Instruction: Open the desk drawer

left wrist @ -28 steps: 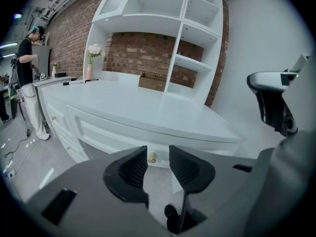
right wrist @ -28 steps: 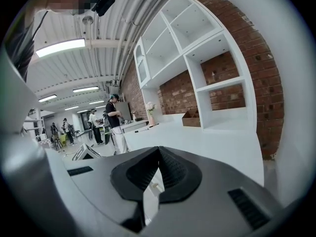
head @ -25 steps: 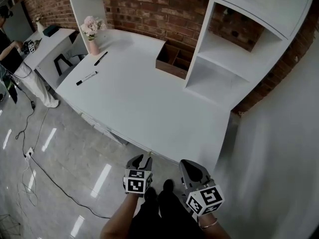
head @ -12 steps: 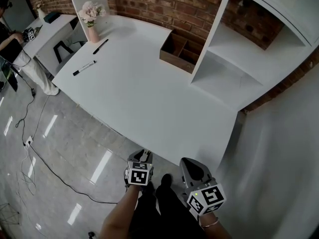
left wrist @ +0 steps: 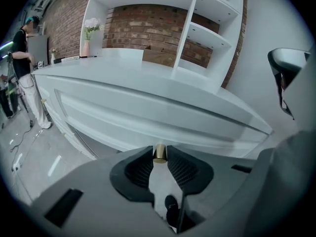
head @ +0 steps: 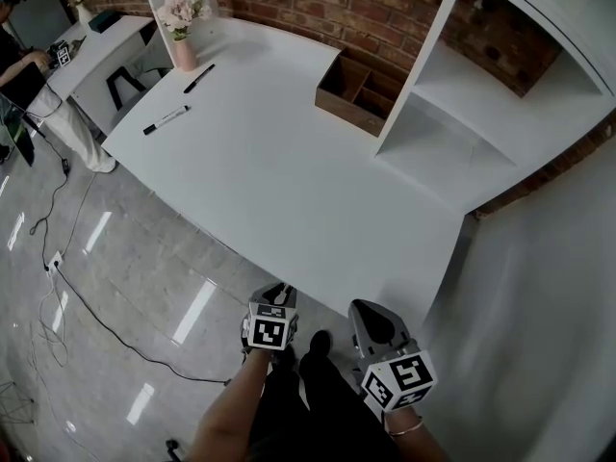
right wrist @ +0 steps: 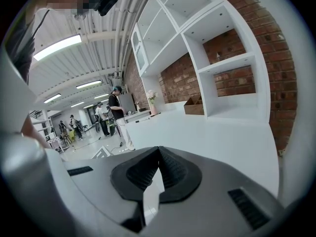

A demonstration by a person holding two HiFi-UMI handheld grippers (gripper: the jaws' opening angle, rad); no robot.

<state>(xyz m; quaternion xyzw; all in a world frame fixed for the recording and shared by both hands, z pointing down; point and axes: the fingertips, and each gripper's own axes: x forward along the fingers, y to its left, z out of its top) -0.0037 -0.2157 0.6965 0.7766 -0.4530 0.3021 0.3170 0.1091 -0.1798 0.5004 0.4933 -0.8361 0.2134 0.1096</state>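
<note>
1. The drawer [left wrist: 148,113] was seen shut under the front edge of the desk [head: 289,191]. Its front panel was turned toward the person holding the grippers. Its long axis was laid along that front edge, from one side of the desk to the other.
2. A small brass knob [left wrist: 159,153] was seen standing out from the drawer front, its flat end pointed at the camera in the left gripper view. In the head view the drawer and knob were hidden by the desk top.
3. The left gripper [head: 277,295] was held low at the front edge of the desk and aimed forward and down. Its jaws were being closed on the knob, which was lodged between their tips. No gap could be made out on either side of it.
4. The right gripper [right wrist: 158,151] was held beside the left one, nearer the front right corner of the desk. Its jaws were brought together at the tips, with nothing caught between them.
5. A vase of pink flowers [head: 181,27] was placed at the far left corner of the desk.
6. Two markers [head: 166,120] were laid near the left edge, one just beside the vase and one nearer the front.
7. A wooden box [head: 358,89] was set at the back edge, against the white shelf unit [head: 481,114] on the right side.
</note>
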